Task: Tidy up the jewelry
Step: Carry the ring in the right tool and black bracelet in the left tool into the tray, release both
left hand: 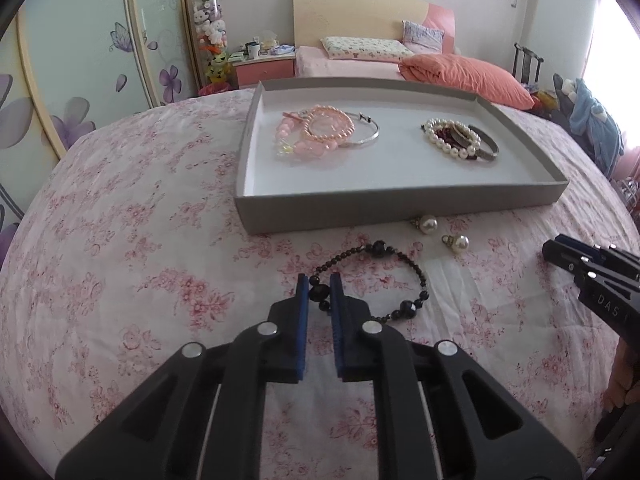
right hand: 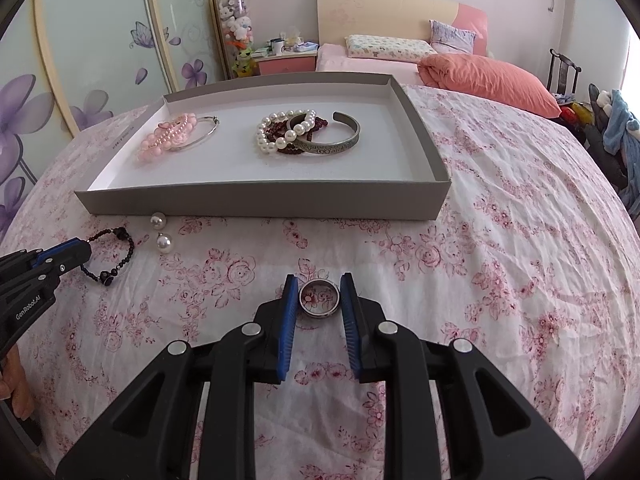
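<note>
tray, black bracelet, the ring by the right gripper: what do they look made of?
Tray: likely cardboard; matte grey outside, white inside, thin folded walls. Black bracelet: faceted glossy beads, glass or plastic, can't tell; pinched in the left gripper. Ring: polished silvery metal band, sitting between the right gripper pads.

You are looking at one grey tray [right hand: 256, 200] holding two heaps of bracelets. The left heap [left hand: 316, 132] is showing about three pink bead strands plus one thin silver bangle [left hand: 366, 136]; the right heap is showing one white pearl bracelet [right hand: 280, 136], one dark red bead bracelet [right hand: 316, 124] and one engraved metal cuff [right hand: 332, 144]. Outside it, one black bead bracelet [left hand: 380, 276], two pearl earrings [left hand: 428, 224] and one ring [right hand: 319, 299] are lying on the cloth.
</note>
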Action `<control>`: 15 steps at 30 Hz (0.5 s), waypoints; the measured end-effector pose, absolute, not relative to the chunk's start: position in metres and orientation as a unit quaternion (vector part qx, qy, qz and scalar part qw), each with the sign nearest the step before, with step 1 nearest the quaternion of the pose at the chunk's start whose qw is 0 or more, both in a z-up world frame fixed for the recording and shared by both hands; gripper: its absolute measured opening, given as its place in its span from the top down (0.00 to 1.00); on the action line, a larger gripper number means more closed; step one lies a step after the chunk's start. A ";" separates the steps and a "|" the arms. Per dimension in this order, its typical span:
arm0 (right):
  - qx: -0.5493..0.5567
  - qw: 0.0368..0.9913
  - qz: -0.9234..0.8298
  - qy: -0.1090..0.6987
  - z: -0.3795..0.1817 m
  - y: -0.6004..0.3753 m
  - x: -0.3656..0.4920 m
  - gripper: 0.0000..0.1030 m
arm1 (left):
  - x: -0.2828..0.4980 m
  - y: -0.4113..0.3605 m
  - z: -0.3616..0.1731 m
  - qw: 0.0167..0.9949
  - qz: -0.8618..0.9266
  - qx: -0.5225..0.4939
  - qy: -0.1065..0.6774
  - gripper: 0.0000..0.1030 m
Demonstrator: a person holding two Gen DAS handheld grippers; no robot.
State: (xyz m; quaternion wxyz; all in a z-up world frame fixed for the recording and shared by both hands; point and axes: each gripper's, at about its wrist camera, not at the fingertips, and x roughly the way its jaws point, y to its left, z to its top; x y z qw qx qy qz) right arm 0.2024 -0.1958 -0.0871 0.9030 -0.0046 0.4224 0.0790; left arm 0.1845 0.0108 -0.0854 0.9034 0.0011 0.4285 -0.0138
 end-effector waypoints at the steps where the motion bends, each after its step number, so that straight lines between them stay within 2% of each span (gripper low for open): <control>1: -0.001 0.905 0.080 0.418 -0.085 -0.196 0.201 0.78 | 0.183 0.015 -0.081 0.906 -0.014 -0.007 0.422 0.89; 15: 0.008 0.920 0.100 0.378 -0.057 -0.189 0.184 0.78 | 0.164 0.027 -0.052 0.925 -0.024 -0.043 0.377 0.89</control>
